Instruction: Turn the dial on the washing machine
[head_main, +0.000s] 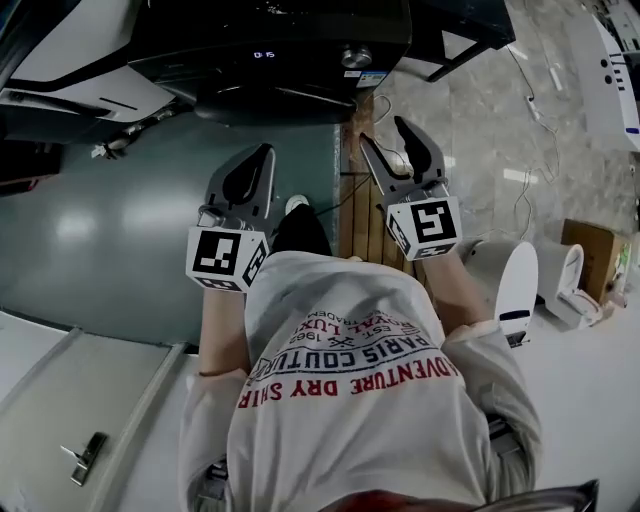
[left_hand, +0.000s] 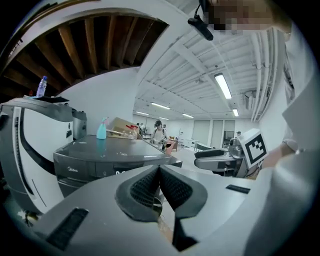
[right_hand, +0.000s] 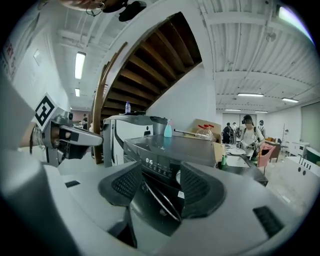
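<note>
Silver dial lies beyond right gripper, jaws wide; left gripper, jaws together.

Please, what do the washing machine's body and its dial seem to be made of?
Washing machine: dark grey and glossy, probably painted metal or plastic; its top mirrors the blue bottle standing on it. Dial: silvery, perhaps metal or chromed plastic; it shines brightly against the dark panel.
</note>
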